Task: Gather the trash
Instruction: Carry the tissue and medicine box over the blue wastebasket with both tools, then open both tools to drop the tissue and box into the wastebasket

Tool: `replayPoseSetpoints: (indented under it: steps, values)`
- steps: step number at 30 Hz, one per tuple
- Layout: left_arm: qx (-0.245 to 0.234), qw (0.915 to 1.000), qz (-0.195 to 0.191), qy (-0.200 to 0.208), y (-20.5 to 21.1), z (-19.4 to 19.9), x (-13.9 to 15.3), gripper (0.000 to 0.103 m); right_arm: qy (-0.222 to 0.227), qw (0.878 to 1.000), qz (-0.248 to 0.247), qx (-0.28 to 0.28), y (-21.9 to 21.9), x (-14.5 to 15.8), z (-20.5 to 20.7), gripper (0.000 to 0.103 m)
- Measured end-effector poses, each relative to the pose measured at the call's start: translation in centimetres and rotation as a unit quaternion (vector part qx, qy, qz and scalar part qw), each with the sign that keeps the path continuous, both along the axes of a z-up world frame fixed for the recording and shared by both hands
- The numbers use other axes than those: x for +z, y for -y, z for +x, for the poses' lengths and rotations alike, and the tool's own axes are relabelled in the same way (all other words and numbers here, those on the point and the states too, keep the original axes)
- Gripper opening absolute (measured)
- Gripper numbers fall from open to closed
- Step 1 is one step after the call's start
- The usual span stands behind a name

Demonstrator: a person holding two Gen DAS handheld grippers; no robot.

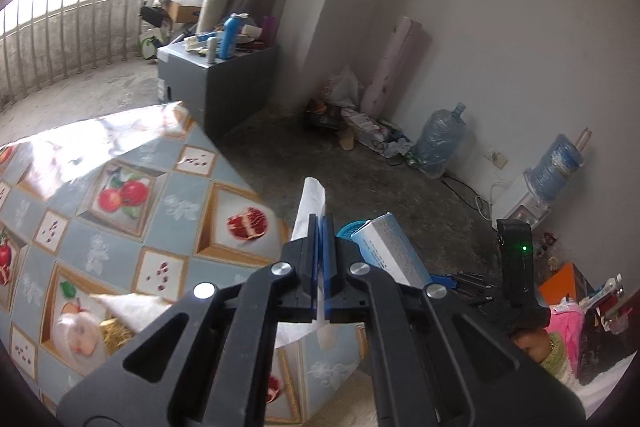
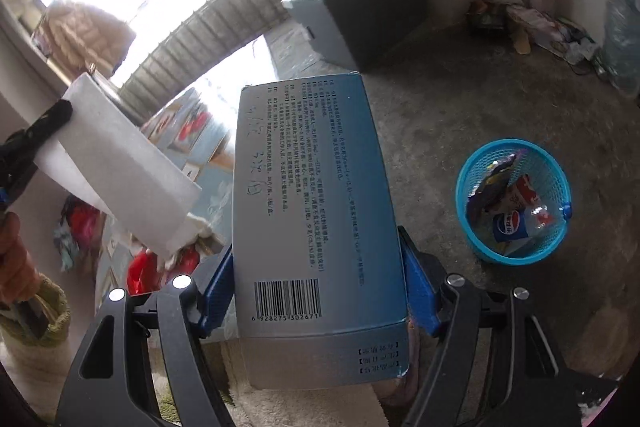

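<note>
- The left gripper (image 1: pixel 320 227) has its two black jaws pressed tight together on one folded white paper tissue (image 1: pixel 310 201). The tissue sticks up above the blue pads and hangs out below them too.
- From the right wrist camera, that same white tissue (image 2: pixel 120 171) shows as one long flat strip, held up in the air over the table edge.
- The right gripper (image 2: pixel 320 291) has its jaws standing wide, one blue pad (image 2: pixel 218 295) on each long side of one flat grey-blue cardboard box (image 2: pixel 316 211). The pads press on the box and hold it up off the floor.
- The box has small black printing and one barcode on it. The printing is too small to read. Its far end also peeks out past the left gripper (image 1: pixel 390 251).
- One round blue plastic mesh basket (image 2: pixel 516 203) stands on the grey concrete floor (image 2: pixel 460 99), to the right of the box and apart from it. In it lie one small blue-labelled bottle and a few wrappers; I cannot count the wrappers.
- In the left wrist view only a bit of the basket rim (image 1: pixel 354 227) shows behind the box.
- One table with a shiny fruit-pattern cloth (image 1: pixel 132 195) sits to the left.
- Two big blue water jugs (image 1: pixel 440 143) stand by the wall, one on a white dispenser.
- One grey cabinet (image 1: pixel 218 79) holds many small things, too mixed up to count.
</note>
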State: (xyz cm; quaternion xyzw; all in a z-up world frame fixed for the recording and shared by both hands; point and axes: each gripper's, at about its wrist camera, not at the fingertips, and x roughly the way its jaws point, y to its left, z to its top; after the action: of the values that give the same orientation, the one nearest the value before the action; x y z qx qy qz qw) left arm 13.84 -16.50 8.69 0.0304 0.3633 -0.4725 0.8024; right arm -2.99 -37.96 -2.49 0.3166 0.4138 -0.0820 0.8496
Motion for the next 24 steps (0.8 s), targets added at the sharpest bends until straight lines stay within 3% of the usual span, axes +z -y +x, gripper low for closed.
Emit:
replayPoseSetpoints:
  steps: [3, 7, 13, 17, 24]
  values:
    - [-0.051, 0.9987, 0.005, 0.003, 5.6, -0.2, 0.2, 0.000, -0.006, 0.994, 0.036, -0.099, 5.5, -1.5, -2.8, 0.071]
    - [-0.121, 0.9919, 0.038, -0.011, 14.0, -0.3, -1.3, 0.000, -0.059, 0.977, 0.070, -0.195, 10.7, -5.7, -5.5, 0.071]
    - [-0.202, 0.9708, 0.128, -0.020, 25.9, -1.2, -7.9, 0.000, -0.112, 0.959, 0.099, -0.240, 14.8, -11.8, -4.5, 0.071]
    - [-0.224, 0.9600, 0.166, -0.029, 30.7, -1.0, -11.9, 0.000, -0.128, 0.953, 0.107, -0.252, 17.5, -14.6, -2.8, 0.071]
    - [-0.223, 0.9540, 0.190, -0.061, 35.3, -1.4, -19.5, 0.001, -0.175, 0.942, 0.101, -0.266, 21.9, -20.4, 1.5, 0.072]
